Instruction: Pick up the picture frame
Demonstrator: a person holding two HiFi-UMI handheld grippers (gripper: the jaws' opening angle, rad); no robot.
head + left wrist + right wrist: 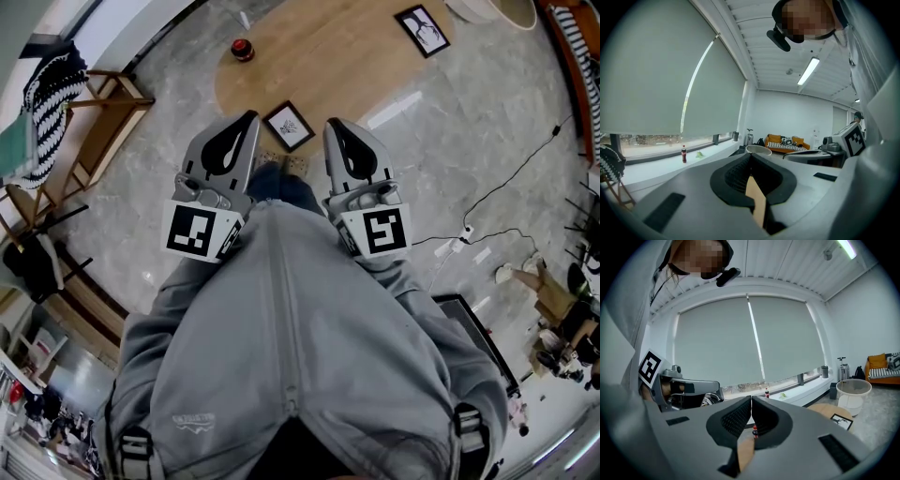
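Two black picture frames lie on a low oval wooden table [328, 66]: one [289, 126] at its near edge, straight ahead of me between the two grippers, the other [422, 30] at the far right. In the right gripper view the far frame [842, 420] shows at the lower right. My left gripper [251, 116] and right gripper [330, 124] are held side by side in front of my grey hoodie, above and short of the near frame. Both are shut with nothing between the jaws, as the left gripper [751, 154] and right gripper [751, 399] views show.
A red-capped bottle [243, 49] stands at the table's far left. A wooden chair with a striped cloth [56, 84] is at the left. Cables and a power strip [464, 234] cross the floor at the right. A white bin [853, 394] stands beyond the table.
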